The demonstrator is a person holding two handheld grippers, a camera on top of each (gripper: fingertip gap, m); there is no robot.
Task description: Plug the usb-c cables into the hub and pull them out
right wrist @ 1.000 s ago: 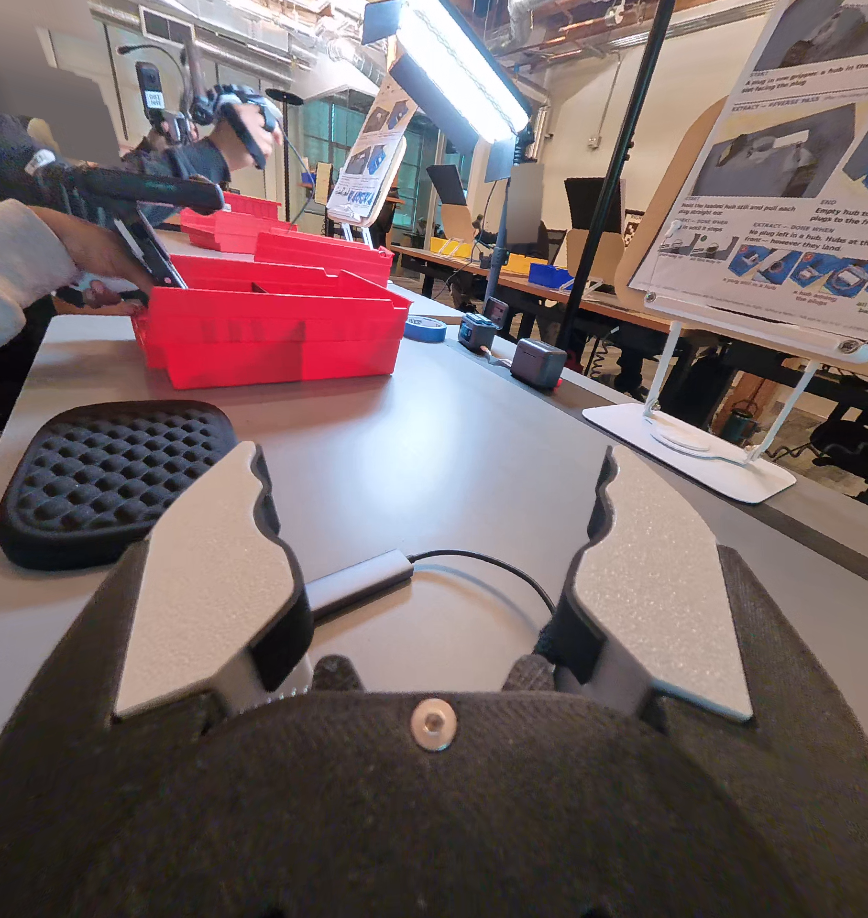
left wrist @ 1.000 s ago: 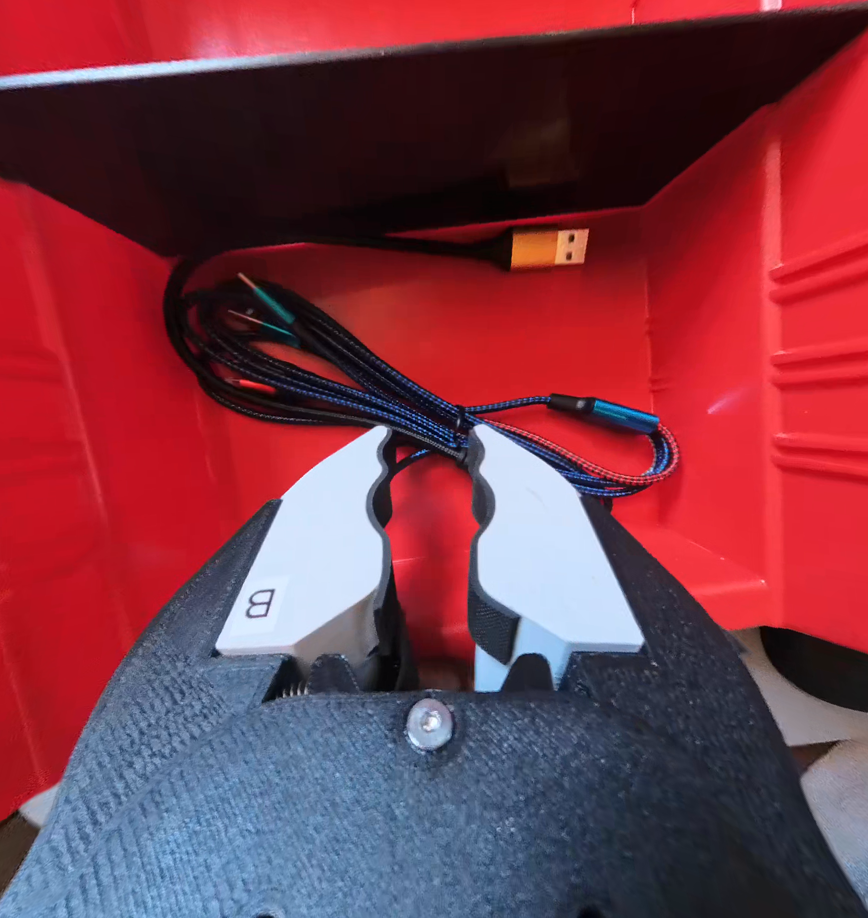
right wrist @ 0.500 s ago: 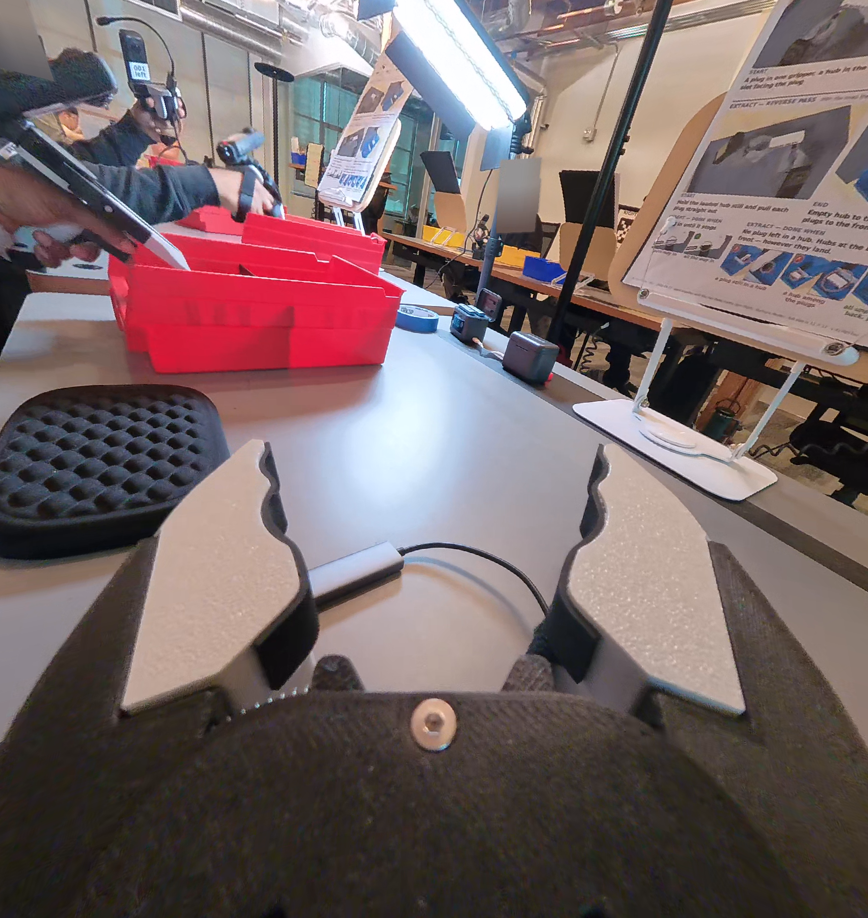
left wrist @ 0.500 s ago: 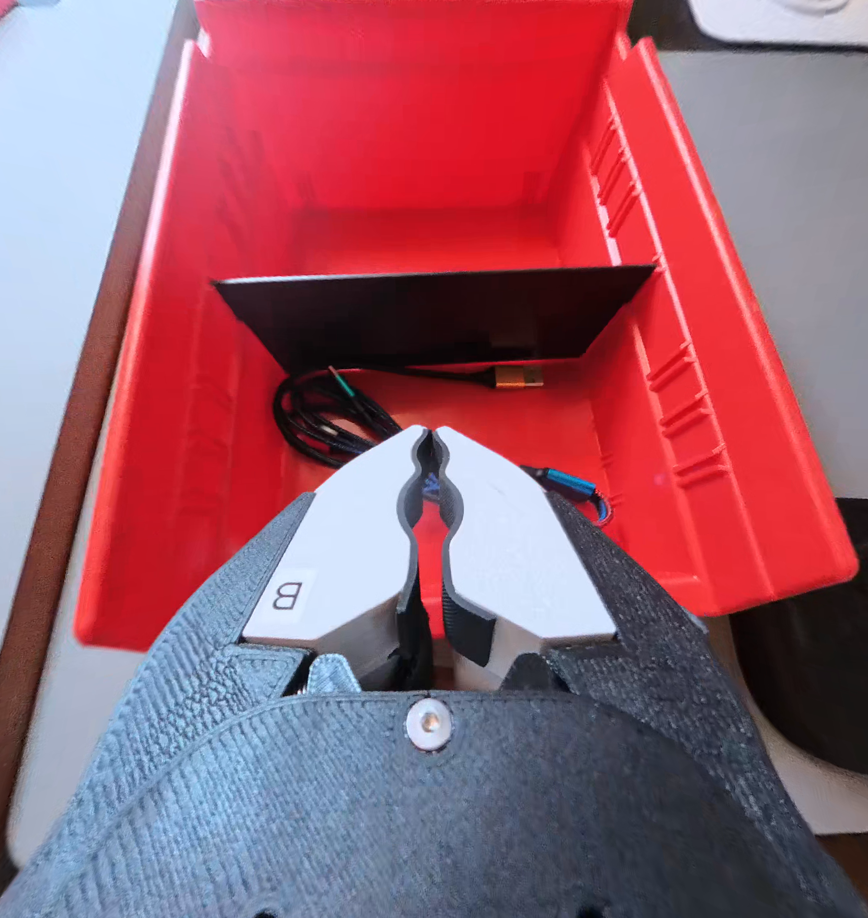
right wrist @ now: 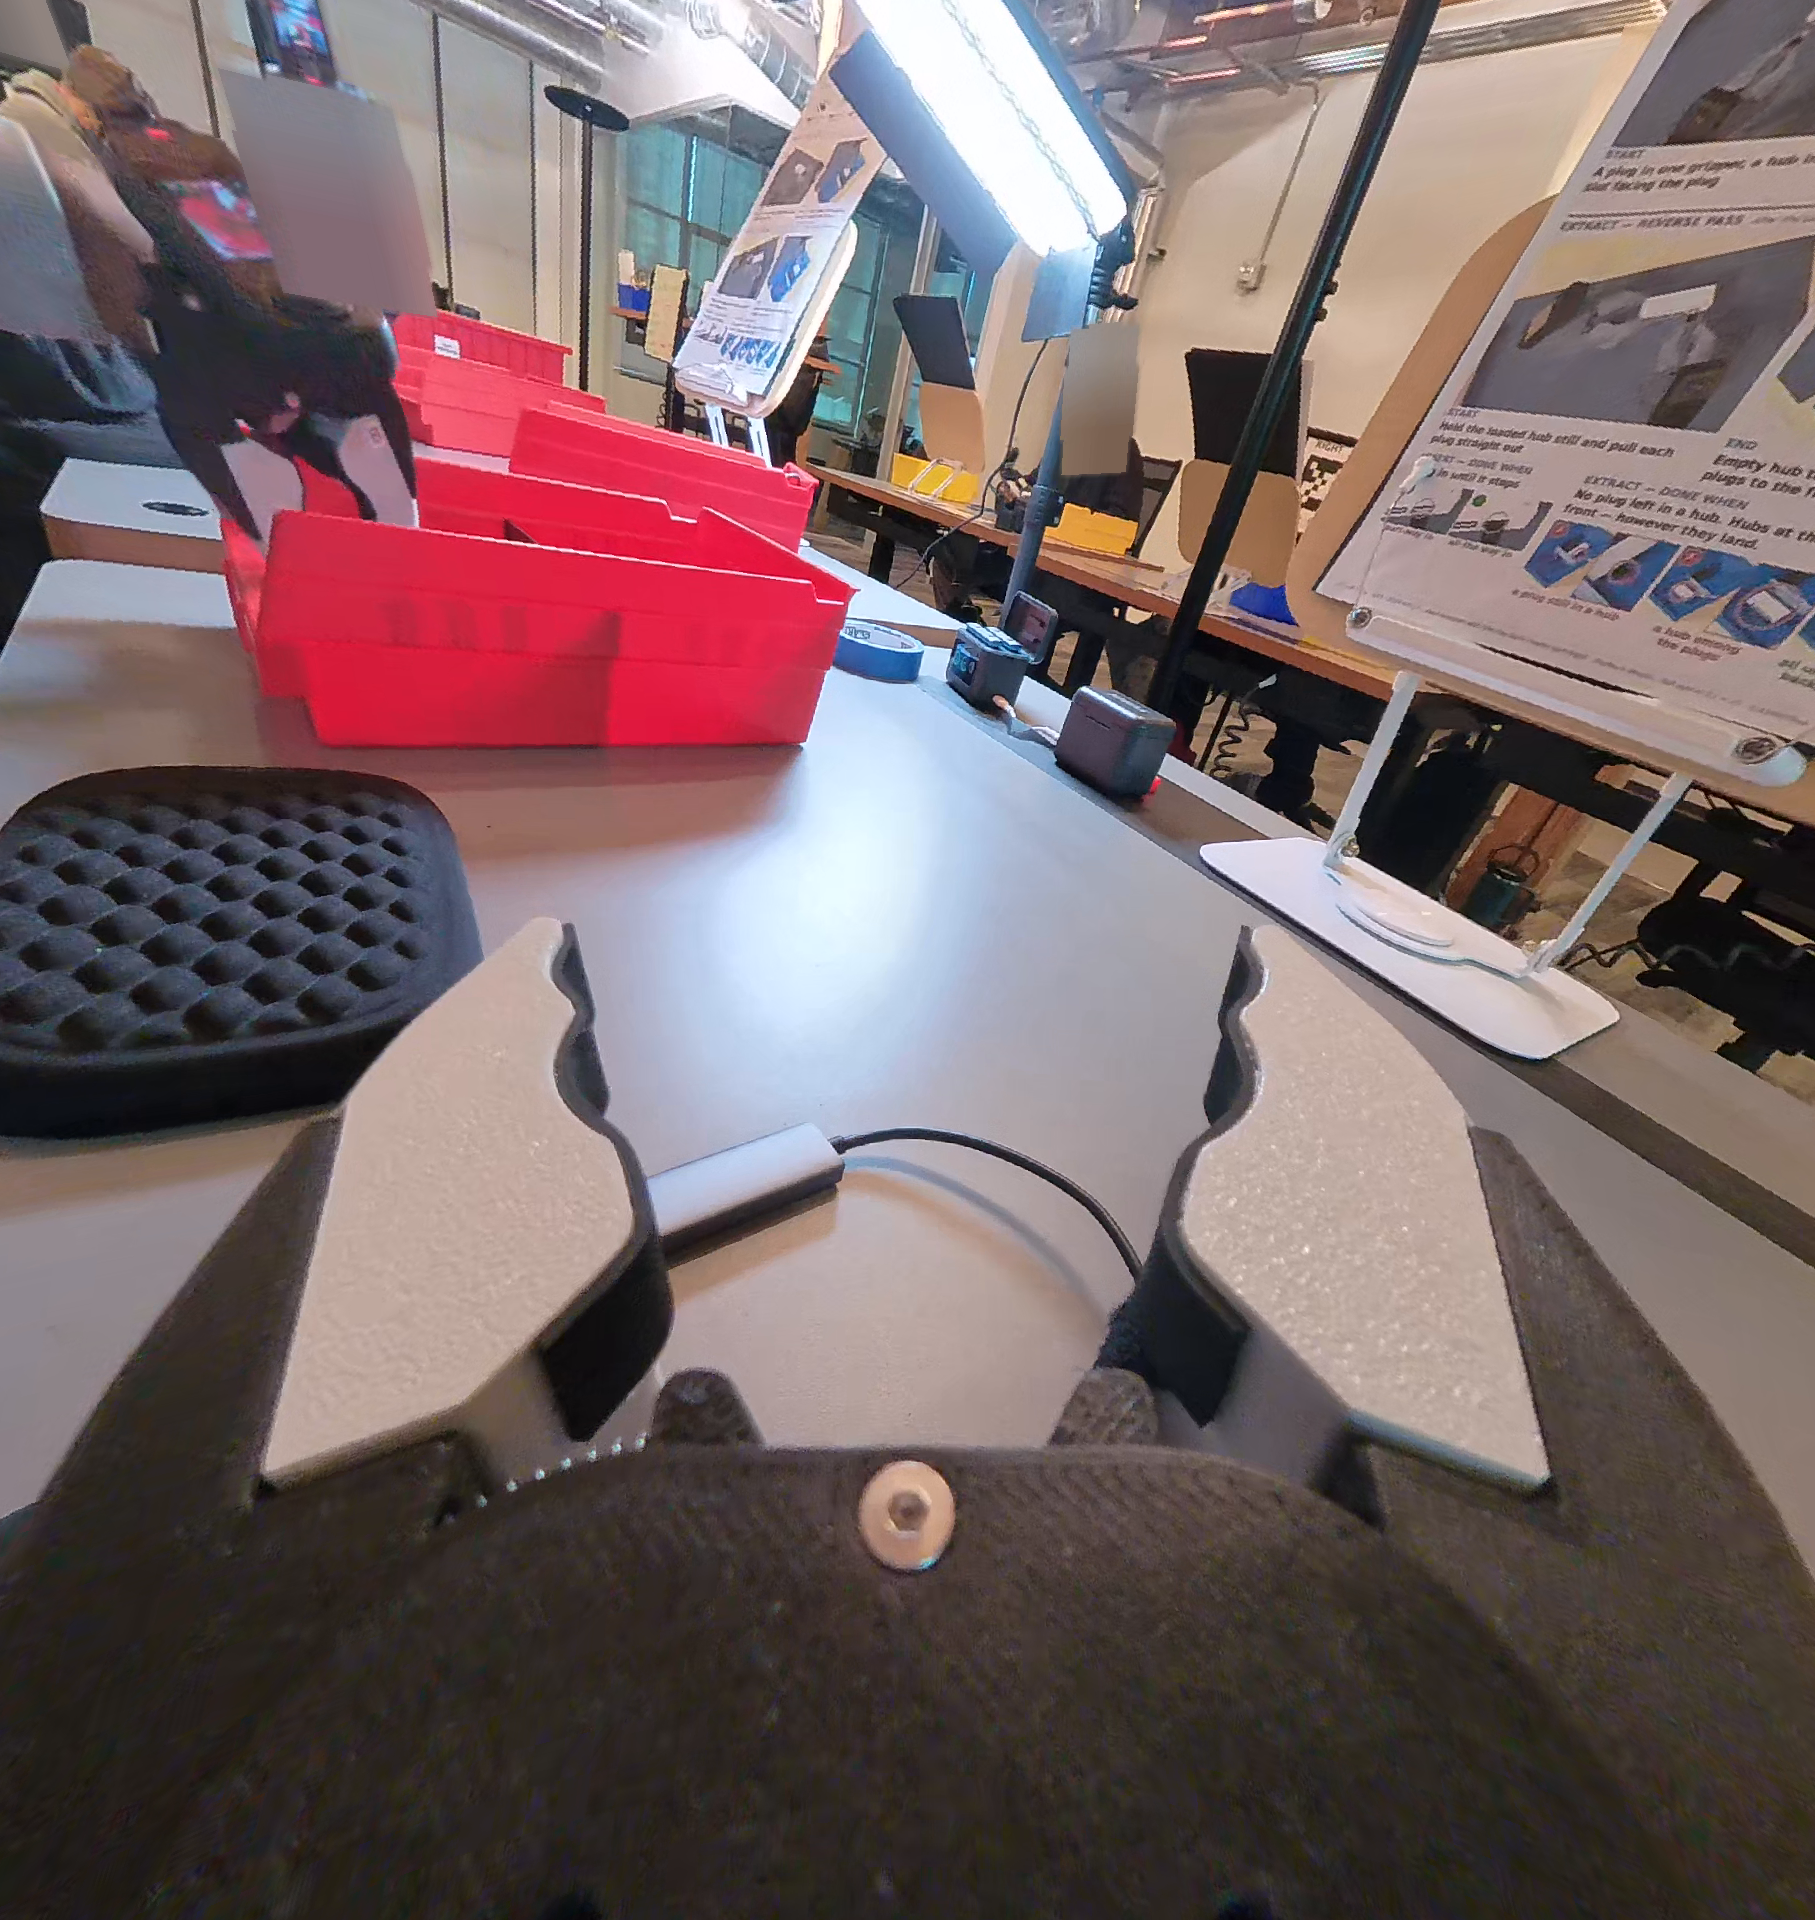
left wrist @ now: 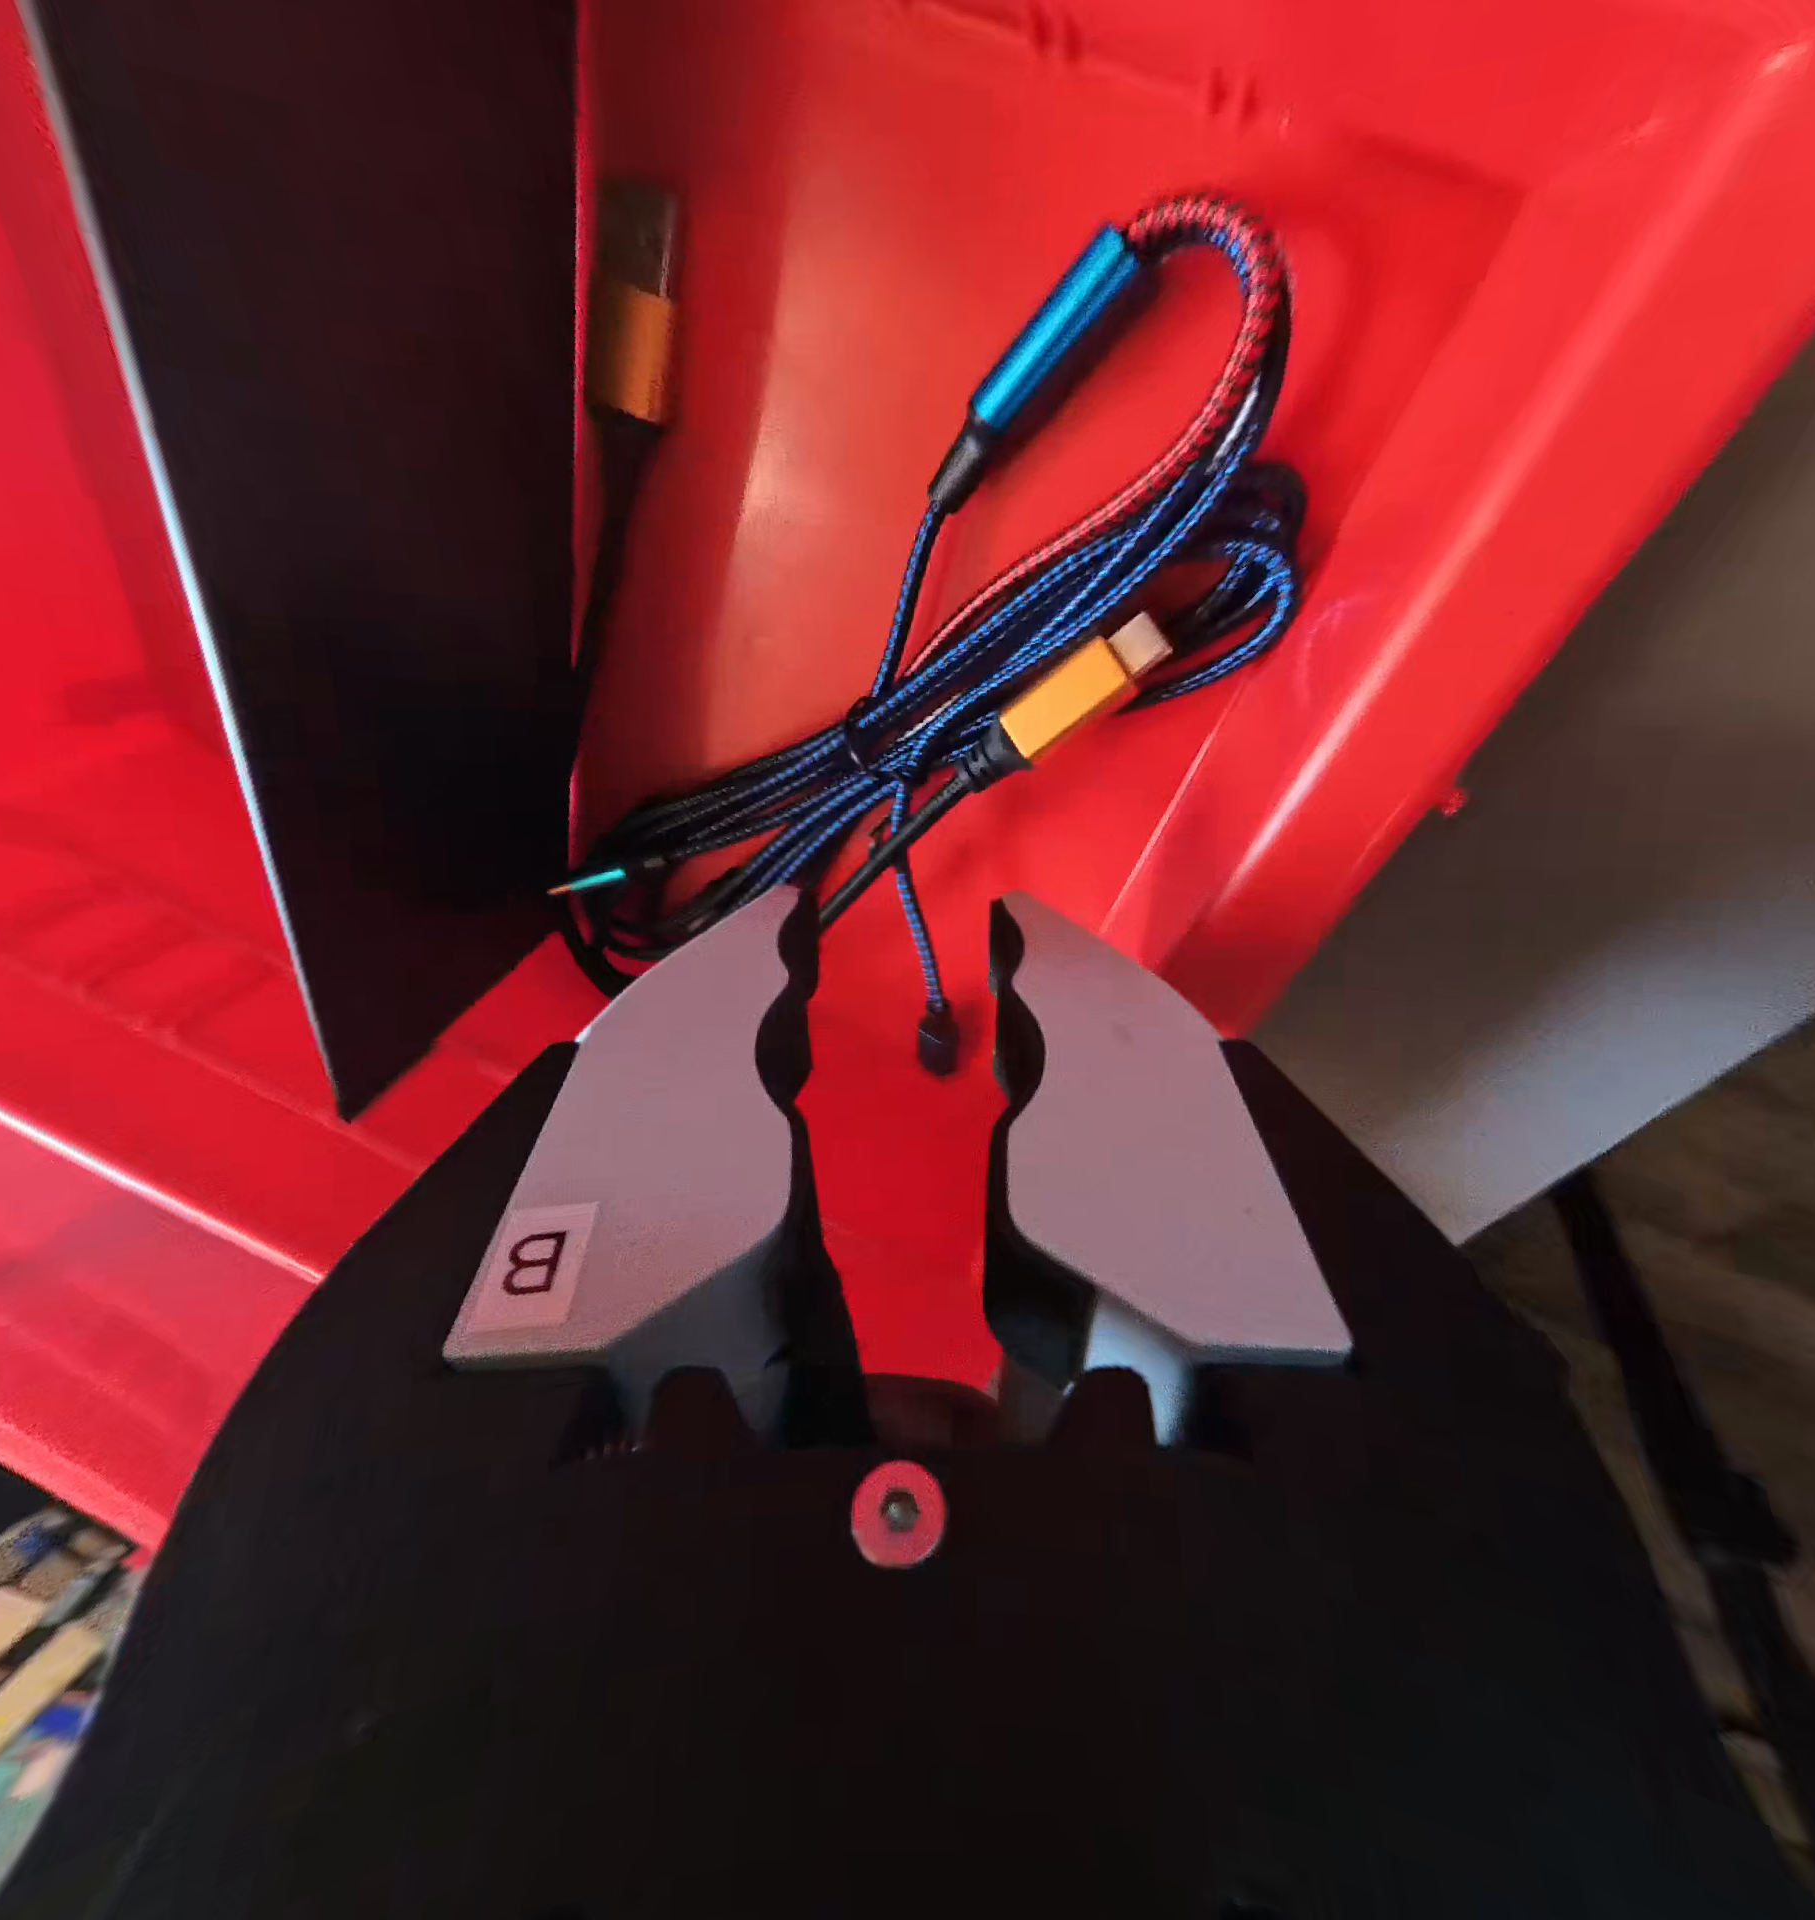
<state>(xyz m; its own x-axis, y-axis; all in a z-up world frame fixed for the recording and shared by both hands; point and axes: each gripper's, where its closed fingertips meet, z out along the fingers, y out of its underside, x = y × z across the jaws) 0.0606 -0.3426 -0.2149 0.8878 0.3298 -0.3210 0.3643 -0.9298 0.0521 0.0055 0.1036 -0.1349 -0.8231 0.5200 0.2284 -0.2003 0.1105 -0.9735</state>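
Observation:
In the left wrist view a bundle of blue and red braided cables (left wrist: pixel 861 753) lies on the floor of a red bin (left wrist: pixel 986 156), with an orange plug (left wrist: pixel 1074 701) and a blue metal sleeve (left wrist: pixel 1054 322). My left gripper (left wrist: pixel 898 925) is open just short of the bundle. A thin blue cable end (left wrist: pixel 932 1013) lies loose between its fingers. In the right wrist view my right gripper (right wrist: pixel 903 940) is wide open and empty, low over the grey table. The slim grey hub (right wrist: pixel 747 1184) with its black cord lies between its fingers. The left gripper (right wrist: pixel 300 436) shows over the red bin (right wrist: pixel 529 665).
A black divider (left wrist: pixel 342 468) stands in the bin, with another orange plug (left wrist: pixel 633 343) beside it. On the table are a black dimpled pad (right wrist: pixel 186 935), a blue tape roll (right wrist: pixel 877 649), two small grey boxes (right wrist: pixel 1111 738), a sign stand (right wrist: pixel 1402 935) and more red bins (right wrist: pixel 664 468). People stand at the far left. My left gripper is the nearer one to the orange plug (left wrist: pixel 1074 701): about 4 cm, against 40 cm.
My left gripper was shut and raised above the bin half a second ago. It is now turned, low inside the bin and open at the cables. The right gripper has barely moved.

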